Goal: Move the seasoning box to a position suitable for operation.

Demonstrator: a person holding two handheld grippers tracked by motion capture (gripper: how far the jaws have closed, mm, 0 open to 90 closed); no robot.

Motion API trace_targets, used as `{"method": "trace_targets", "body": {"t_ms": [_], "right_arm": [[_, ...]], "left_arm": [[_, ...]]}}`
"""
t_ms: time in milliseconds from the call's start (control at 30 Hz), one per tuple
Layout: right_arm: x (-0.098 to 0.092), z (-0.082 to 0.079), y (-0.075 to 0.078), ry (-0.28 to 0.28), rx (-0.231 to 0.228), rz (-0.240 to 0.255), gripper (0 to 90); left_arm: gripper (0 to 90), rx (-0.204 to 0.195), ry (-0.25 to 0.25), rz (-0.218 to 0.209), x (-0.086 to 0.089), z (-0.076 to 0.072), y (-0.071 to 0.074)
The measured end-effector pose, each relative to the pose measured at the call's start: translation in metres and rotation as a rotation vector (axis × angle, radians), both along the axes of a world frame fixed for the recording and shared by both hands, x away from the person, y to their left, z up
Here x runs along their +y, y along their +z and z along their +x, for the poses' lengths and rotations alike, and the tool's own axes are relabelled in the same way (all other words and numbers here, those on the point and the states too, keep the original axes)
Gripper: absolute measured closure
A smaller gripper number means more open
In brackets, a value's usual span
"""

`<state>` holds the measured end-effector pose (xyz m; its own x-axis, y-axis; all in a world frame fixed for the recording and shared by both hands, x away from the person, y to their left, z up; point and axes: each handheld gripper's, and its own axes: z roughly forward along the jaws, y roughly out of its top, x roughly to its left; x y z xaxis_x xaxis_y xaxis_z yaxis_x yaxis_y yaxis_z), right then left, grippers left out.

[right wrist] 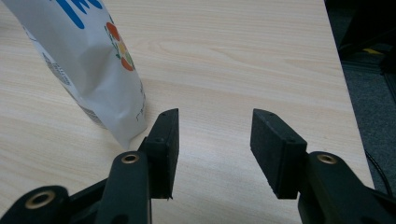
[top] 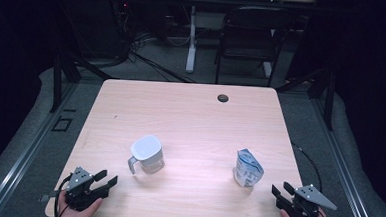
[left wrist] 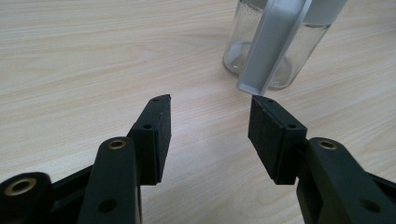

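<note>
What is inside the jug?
The jug has a white lid on top, hiding the inside from above. Through its clear wall in the left gripper view, no fill level can be made out.

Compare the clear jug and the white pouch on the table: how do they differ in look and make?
The jug is clear and rigid with a pale lid and handle; the pouch is opaque white, soft and creased, with blue print. The jug stands nearer the left claw, the pouch nearer the right claw. Both stand upright, untouched.
</note>
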<state>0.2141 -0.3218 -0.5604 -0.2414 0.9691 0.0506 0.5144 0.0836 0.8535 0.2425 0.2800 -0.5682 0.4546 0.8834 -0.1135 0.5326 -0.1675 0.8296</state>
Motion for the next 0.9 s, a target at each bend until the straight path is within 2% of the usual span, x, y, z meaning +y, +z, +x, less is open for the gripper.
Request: {"method": "trace_targets", "body": {"t_ms": [100, 333, 433, 500, 633, 700, 800, 900], "right_arm": [[0.001, 0.0, -0.001, 0.008, -0.003, 0.001, 52.9], [0.0, -0.001, -0.002, 0.018, 0.017, -0.009, 53.4], [0.0, -0.003, -0.002, 0.016, 0.015, 0.008, 53.3], [0.0, -0.005, -0.002, 0.016, 0.014, 0.006, 53.4], [-0.002, -0.008, -0.001, 0.005, 0.019, 0.008, 53.3], [-0.003, -0.008, 0.0, 0.0, 0.013, 0.027, 53.2], [-0.003, -0.009, 0.0, -0.001, 0.016, 0.025, 53.1], [-0.003, -0.009, 0.0, 0.002, 0.016, 0.022, 53.1]], "left_arm": [[48.5, 0.007, -0.003, 0.007, -0.002, 0.002, -0.001], [48.5, -0.007, -0.039, 0.032, -0.015, 0.005, -0.001], [48.5, -0.007, -0.048, 0.033, -0.021, 0.007, 0.0], [48.5, -0.011, -0.052, 0.021, -0.025, 0.009, 0.001], [48.6, -0.011, -0.059, 0.029, -0.034, 0.014, 0.004], [50.3, -0.005, -0.069, 0.025, -0.04, 0.016, 0.006], [50.6, -0.01, -0.068, 0.025, -0.047, 0.017, 0.009], [50.5, -0.016, -0.054, 0.045, -0.056, 0.018, 0.011]]}}
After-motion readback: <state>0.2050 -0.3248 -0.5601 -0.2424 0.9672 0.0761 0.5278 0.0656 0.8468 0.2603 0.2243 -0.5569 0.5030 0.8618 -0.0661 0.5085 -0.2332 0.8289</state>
